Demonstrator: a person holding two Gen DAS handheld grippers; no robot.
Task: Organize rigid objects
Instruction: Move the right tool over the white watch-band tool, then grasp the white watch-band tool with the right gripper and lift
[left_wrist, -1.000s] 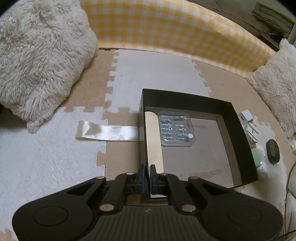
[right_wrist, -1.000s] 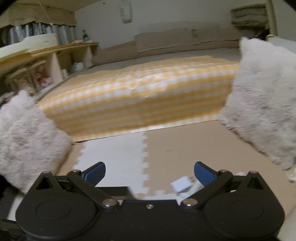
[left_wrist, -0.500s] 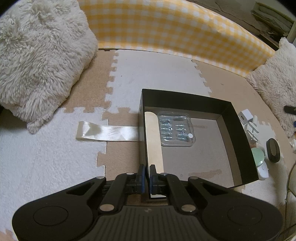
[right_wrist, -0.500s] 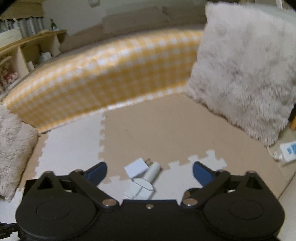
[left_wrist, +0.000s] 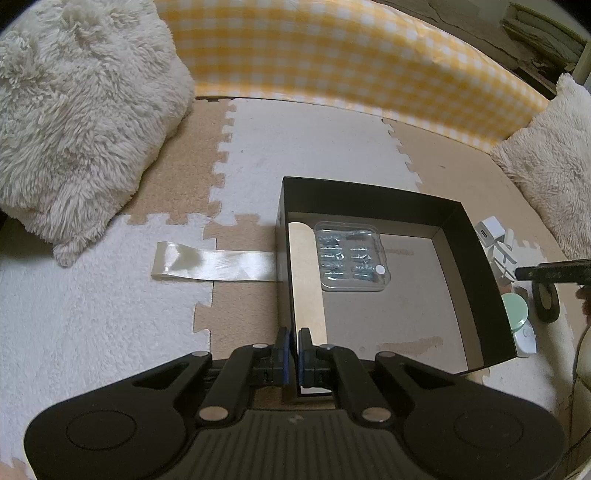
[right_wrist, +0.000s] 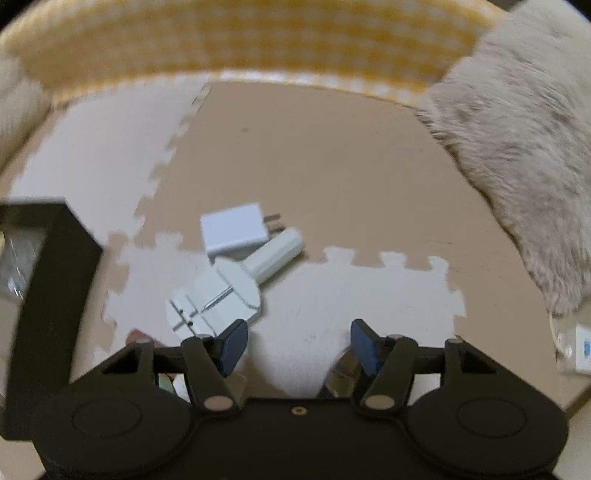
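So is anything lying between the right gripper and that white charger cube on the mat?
Partly. The white hand tool lies on the mat between the open right gripper and the charger cube, its handle touching the cube. Its near end sits at the gripper's left fingertip. Nothing else intervenes.

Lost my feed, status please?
Left tongs shut on box wall. Right tongs open, closing, empty, near white tool and charger. Nothing blocking.

Black box (left_wrist: 476, 258), yellow-checked cushion (left_wrist: 332, 55), white adapter (right_wrist: 234, 230)
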